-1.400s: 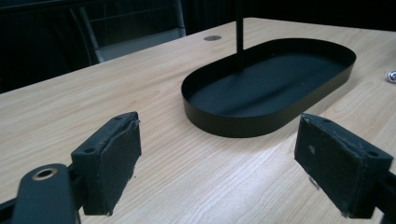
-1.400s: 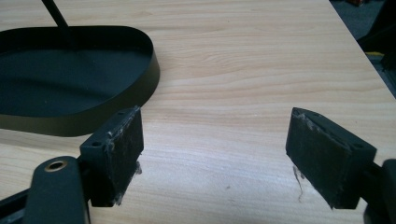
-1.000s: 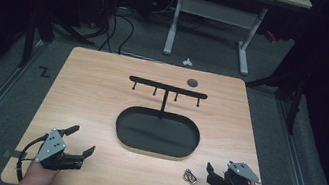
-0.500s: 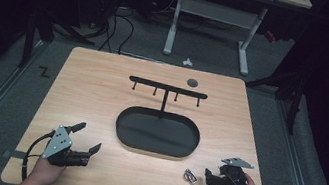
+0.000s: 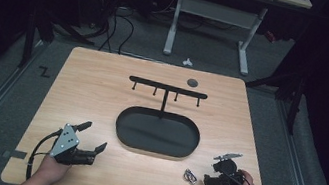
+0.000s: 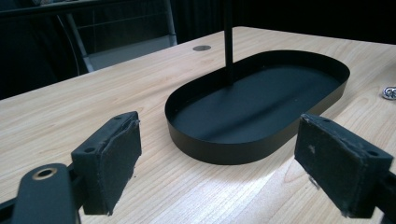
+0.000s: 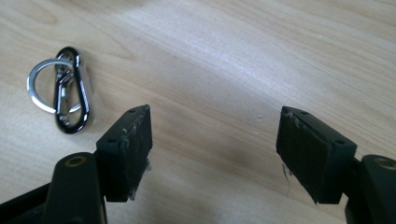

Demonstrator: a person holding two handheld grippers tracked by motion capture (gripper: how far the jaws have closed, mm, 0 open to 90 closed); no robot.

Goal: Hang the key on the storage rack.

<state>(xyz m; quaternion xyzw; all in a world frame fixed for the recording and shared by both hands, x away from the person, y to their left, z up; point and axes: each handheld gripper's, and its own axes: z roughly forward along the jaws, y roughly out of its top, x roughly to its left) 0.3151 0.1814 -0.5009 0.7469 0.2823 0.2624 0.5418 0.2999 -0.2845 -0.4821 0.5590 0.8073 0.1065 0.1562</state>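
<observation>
Right tongs (image 7: 215,154) wide open, empty, near carabiner (image 7: 70,93)

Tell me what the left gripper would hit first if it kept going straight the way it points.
Most likely the near wall of the black oval tray: the left gripper has its open jaws aimed at it, with bare table between. Depth is uncertain, so it may scrape the tabletop first.

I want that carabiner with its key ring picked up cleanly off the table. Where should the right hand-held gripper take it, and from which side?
Probably from above, pinching the carabiner across its narrow width at mid-length. It lies flat on the table, so there is no side access; its long parallel sides suit the pads, while the key ring is thin and loose. The right hand-held gripper stands open beside it.
</observation>
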